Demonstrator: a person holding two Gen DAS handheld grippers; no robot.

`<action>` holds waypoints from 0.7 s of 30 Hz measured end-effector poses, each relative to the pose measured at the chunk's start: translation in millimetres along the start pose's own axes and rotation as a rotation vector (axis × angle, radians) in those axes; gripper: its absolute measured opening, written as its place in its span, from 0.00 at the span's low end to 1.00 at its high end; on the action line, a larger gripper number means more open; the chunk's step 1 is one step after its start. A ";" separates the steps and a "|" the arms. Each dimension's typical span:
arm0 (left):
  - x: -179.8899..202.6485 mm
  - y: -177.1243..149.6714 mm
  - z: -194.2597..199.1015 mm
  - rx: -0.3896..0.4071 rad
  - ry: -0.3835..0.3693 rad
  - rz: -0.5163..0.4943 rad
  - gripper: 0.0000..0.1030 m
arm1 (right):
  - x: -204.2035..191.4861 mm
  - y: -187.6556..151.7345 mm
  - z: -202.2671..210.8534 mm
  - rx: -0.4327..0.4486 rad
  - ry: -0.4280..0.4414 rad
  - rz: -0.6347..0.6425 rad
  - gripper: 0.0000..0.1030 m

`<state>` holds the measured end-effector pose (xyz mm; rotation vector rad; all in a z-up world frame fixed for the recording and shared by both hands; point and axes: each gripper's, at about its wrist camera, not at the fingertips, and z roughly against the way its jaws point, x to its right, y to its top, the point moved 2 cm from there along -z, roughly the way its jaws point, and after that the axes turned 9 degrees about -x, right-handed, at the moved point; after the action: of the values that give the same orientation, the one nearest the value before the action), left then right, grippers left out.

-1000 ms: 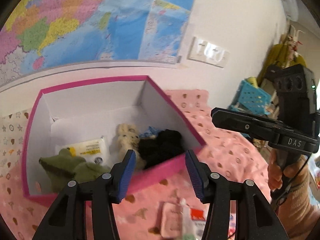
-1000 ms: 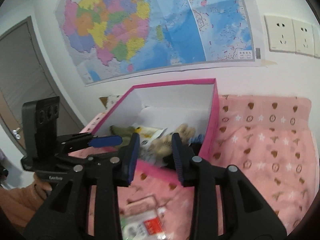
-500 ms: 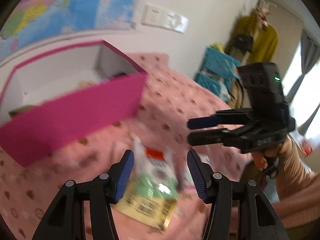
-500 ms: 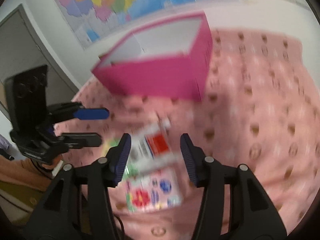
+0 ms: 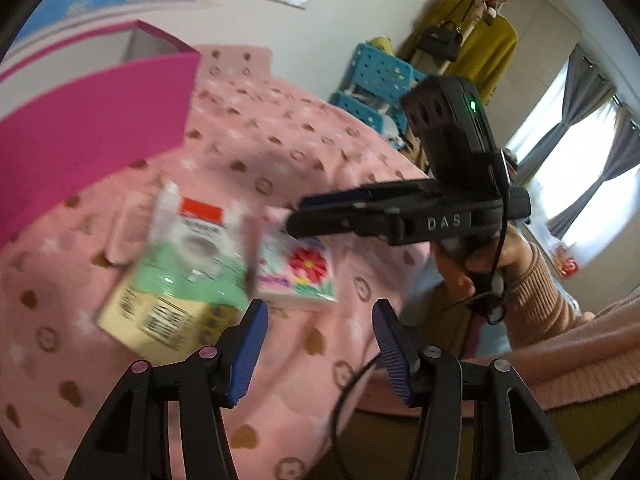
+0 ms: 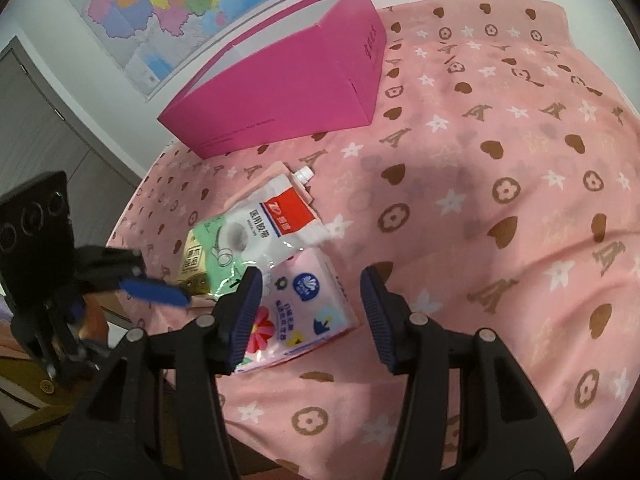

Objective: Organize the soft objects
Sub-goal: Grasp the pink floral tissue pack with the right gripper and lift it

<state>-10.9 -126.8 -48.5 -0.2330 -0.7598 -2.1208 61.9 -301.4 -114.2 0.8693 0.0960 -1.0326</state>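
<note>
Left wrist view:
Left gripper (image 5: 318, 350): my jaws stand apart with nothing between them, over the pink blanket (image 5: 320, 152).
Change: a second ago I was looking into the pink box (image 5: 92, 120); now I have swung away and down, and the box sits at 10 o'clock.
Soft items: the spouted pouch (image 5: 188, 248) lies at 11 o'clock from my tips, the flowered tissue pack (image 5: 296, 276) at 12 o'clock, both blurred.
Right gripper (image 5: 316, 212): it hovers over the tissue pack.

Right wrist view:
Right gripper (image 6: 310, 312): my jaws have just been opening and stand apart; the tissue pack (image 6: 304, 312) lies below them, unpinched.
Change: I have dropped from the box (image 6: 288, 88) to the loose pile; the box is now at 12 o'clock, well apart.
Pouch (image 6: 260, 232): at 11 o'clock, overlapping the tissue pack.
Left gripper (image 6: 154, 290): at 9 o'clock, near the pouch.

Meaning: I judge both hands are starting the next pick-up, the pack for the right.
</note>
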 end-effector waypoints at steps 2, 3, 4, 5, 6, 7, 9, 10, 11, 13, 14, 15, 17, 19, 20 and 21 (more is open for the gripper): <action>2.1 -0.5 -5.7 -0.009 -0.009 0.001 0.51 | -1.6 -1.2 0.1 0.002 0.003 0.003 0.51; 2.0 -0.1 -9.7 -0.015 -0.017 0.011 0.51 | -2.2 -1.1 -0.5 0.002 0.007 0.005 0.51; 0.6 0.6 -13.5 -0.022 -0.035 0.025 0.51 | -2.4 -1.4 -1.1 0.003 0.010 0.004 0.51; -0.8 1.8 -16.4 -0.024 -0.048 0.037 0.49 | -2.0 -1.6 -2.4 -0.001 0.015 0.000 0.51; -2.2 3.3 -19.8 -0.027 -0.060 0.052 0.47 | -1.3 -1.7 -3.6 -0.004 0.014 -0.003 0.51; -4.2 5.1 -23.0 -0.028 -0.064 0.067 0.46 | -0.6 -2.5 -4.9 -0.007 0.011 -0.008 0.50; -7.6 6.9 -27.4 -0.028 -0.056 0.094 0.41 | 0.0 -3.3 -5.0 -0.006 0.002 -0.014 0.44; -8.8 7.4 -27.4 -0.027 -0.051 0.105 0.40 | 0.5 -4.2 -4.1 -0.005 0.002 -0.018 0.43; -8.7 8.3 -27.3 -0.023 -0.054 0.108 0.39 | 0.5 -4.9 -2.8 -0.003 0.002 -0.020 0.42; -7.8 10.0 -25.8 -0.016 -0.070 0.115 0.39 | 0.0 -5.3 0.2 0.003 -0.004 -0.017 0.41; -7.4 11.5 -24.0 -0.009 -0.072 0.115 0.39 | -0.5 -5.1 1.8 0.006 -0.003 -0.016 0.41; -7.1 12.4 -22.0 -0.001 -0.070 0.116 0.39 | -2.1 -4.6 4.9 0.012 -0.005 -0.011 0.41; -7.8 14.0 -17.8 0.012 -0.074 0.118 0.39 | -4.1 -3.2 9.8 0.024 -0.004 -0.003 0.40; -8.0 16.7 -12.1 0.029 -0.067 0.117 0.39 | -8.9 -1.2 16.6 0.042 -0.004 0.009 0.40; -7.3 18.1 -7.7 0.041 -0.066 0.115 0.39 | -11.5 0.8 20.6 0.053 -0.004 0.015 0.40; -6.4 20.1 -2.7 0.054 -0.066 0.113 0.39 | -13.8 3.2 24.1 0.064 -0.002 0.020 0.40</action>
<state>9.0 -133.4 -44.6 -0.3108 -0.8223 -1.9916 49.4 -307.1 -89.9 0.9257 0.0521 -1.0227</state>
